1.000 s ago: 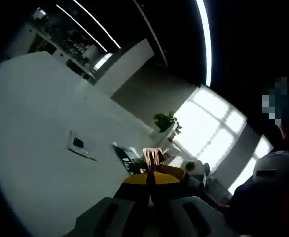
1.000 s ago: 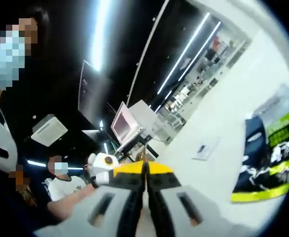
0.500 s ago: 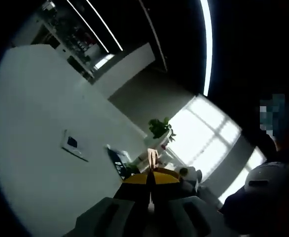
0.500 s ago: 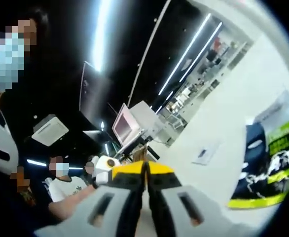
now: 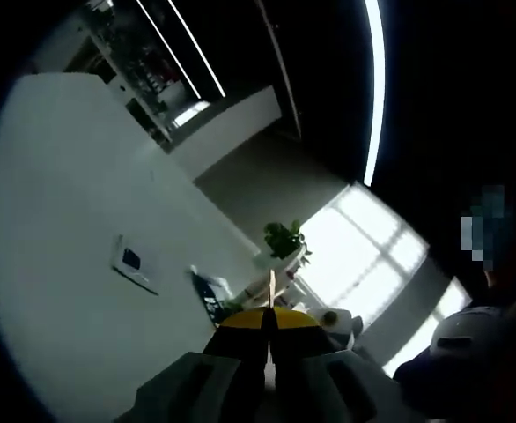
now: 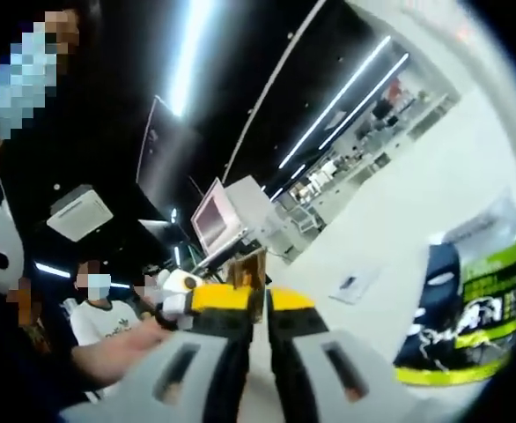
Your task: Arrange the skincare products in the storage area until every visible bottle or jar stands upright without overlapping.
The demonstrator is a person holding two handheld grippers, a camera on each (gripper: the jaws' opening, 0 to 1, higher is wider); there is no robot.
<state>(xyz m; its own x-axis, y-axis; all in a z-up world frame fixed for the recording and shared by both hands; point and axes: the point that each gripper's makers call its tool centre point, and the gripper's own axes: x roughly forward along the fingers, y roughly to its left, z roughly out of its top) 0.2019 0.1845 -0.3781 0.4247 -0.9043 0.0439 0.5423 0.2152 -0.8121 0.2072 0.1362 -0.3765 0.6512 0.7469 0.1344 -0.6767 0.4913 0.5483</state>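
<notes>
Frankly, no bottle or jar can be picked out for certain: the nearest candidate is a slim pale upright thing (image 5: 271,284) past the tips of the left tool (image 5: 269,319), near the far edge of the white surface (image 5: 64,220), too small to name. If it is a skincare bottle, I would expect it to be light, stiff and smooth-walled, slippery under hard jaws and easy to topple. The sound place to take hold would be low on the body, square across its width, rather than at the cap. A glass jar would be heavier and would not forgive a knock.

The left tool is clenched, its yellow-tipped jaws pressed together on nothing. The right tool (image 6: 258,304) has its jaws a narrow slit apart, with nothing clearly between them; a brownish box-like shape (image 6: 247,266) sits just beyond the tips.

Around: a flat card (image 5: 133,262) lies alone toward the middle of the surface, and a glossy black-and-green pouch (image 6: 469,313) sits by the edge at the right of the right gripper view. A potted plant (image 5: 284,238) stands by the far edge against the bright window. Off the surface, a monitor (image 6: 210,216) and seated people show in the right gripper view. Both tools are held high and well apart from anything on the surface, so nothing blocks them yet; the pouch and plant would crowd any reach toward that far edge
</notes>
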